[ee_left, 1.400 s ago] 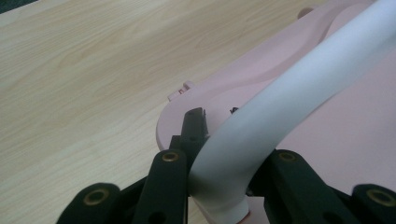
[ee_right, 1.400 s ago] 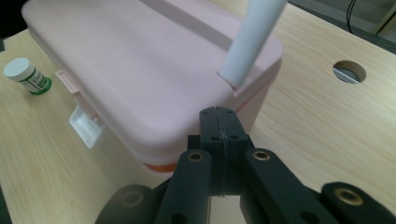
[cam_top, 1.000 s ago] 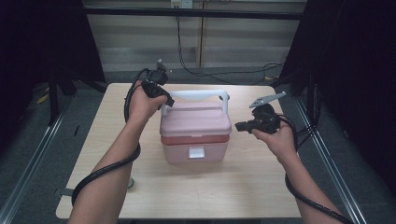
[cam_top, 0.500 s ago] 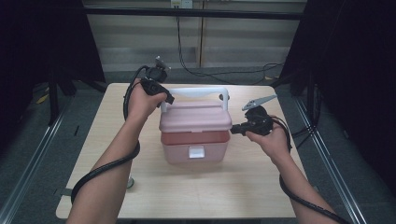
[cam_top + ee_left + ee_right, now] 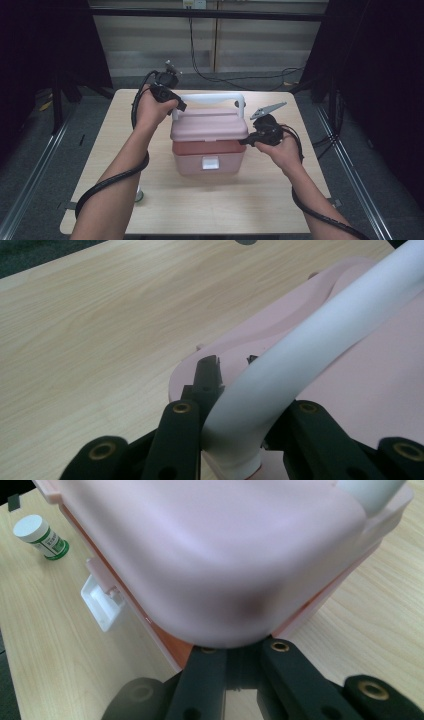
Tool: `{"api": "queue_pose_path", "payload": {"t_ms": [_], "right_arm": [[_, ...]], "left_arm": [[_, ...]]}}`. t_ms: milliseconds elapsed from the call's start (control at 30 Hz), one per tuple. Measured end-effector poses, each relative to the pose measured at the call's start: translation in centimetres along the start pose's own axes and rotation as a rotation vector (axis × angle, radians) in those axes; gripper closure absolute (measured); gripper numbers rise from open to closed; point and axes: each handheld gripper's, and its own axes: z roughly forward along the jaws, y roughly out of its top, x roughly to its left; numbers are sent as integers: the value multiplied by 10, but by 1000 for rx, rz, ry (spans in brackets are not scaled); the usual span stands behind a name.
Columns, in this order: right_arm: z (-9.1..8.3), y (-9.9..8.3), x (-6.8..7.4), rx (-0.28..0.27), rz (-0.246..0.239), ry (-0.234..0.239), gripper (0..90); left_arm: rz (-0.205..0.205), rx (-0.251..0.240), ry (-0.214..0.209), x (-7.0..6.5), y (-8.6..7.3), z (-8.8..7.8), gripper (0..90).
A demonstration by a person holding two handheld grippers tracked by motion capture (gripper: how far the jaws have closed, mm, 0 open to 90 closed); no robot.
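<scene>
A pink box (image 5: 210,145) with a paler lid (image 5: 215,545) and a white bail handle (image 5: 210,98) stands mid-table. My left gripper (image 5: 177,106) is at the handle's left end; in the left gripper view its jaws (image 5: 230,362) are shut on the white handle (image 5: 310,355) just above the lid (image 5: 350,405). My right gripper (image 5: 245,141) is against the box's right side. Seen from the right gripper view, its jaws (image 5: 242,652) are together and their tips sit under the lid's corner, partly hidden by it.
A white latch (image 5: 102,602) hangs on the box's front face (image 5: 210,163). A small white-capped bottle with a green label (image 5: 40,536) stands on the table near the front left (image 5: 139,194). Cables trail from both grippers along the forearms.
My right gripper has moved left, from beside the box to right against its lid corner. The left gripper has stayed on the handle.
</scene>
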Motion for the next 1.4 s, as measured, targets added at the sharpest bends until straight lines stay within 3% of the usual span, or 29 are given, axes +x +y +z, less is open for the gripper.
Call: {"api": "queue_pose_path", "payload": {"t_ms": [133,367,633,1033,1400], "right_arm": [[1,1,2,6,-11,-7,900],[-1,1,2,4,-3,-4,900],[-2,1,2,3,-5,-7,900],[-4,5,4,1,-13,-19,900],[-5,7,3,-3,-9,-25,900]], "left_arm": [[-2,-12,3,0,-1,0,745],[10,-43,39,3,-4,-3,580],[-28,-28,21,11,-16,-8,484],[-39,-46,10,14,-29,-23,445],[-68,-35,28,31,-49,-33,442]]}}
